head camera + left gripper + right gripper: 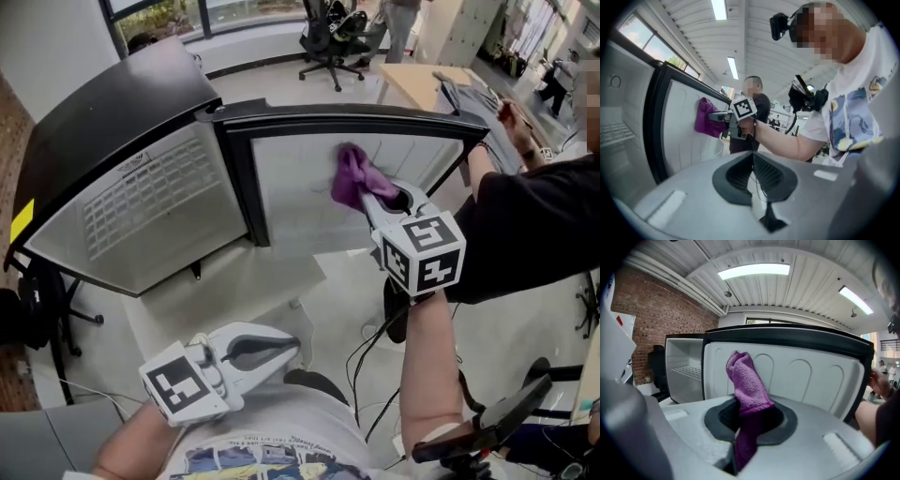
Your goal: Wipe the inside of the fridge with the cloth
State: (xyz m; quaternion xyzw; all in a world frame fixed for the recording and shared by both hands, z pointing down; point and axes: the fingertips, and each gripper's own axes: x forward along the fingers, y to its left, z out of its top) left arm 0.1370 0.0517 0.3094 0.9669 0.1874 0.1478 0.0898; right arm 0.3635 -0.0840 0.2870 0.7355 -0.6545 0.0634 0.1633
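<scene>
the left gripper (286, 351) and right gripper (373, 201) are pale grey shells with dark ribbed pads (766, 171), black-and-white marker cubes (422, 251), a black cable (361, 352); white printed t-shirt (253, 455).

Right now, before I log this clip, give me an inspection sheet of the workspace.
Surface: door open, white inner panel bare.
Job's things: purple cloth against the door panel; fridge open, wire shelf inside.
Clutter: nothing seen.
Grippers: right claw shut on cloth; left claw shut, empty, low by the torso.
Cables: black cable hangs below the right claw toward the floor.
Surroundings: chair, desk, second person beside the door.
</scene>
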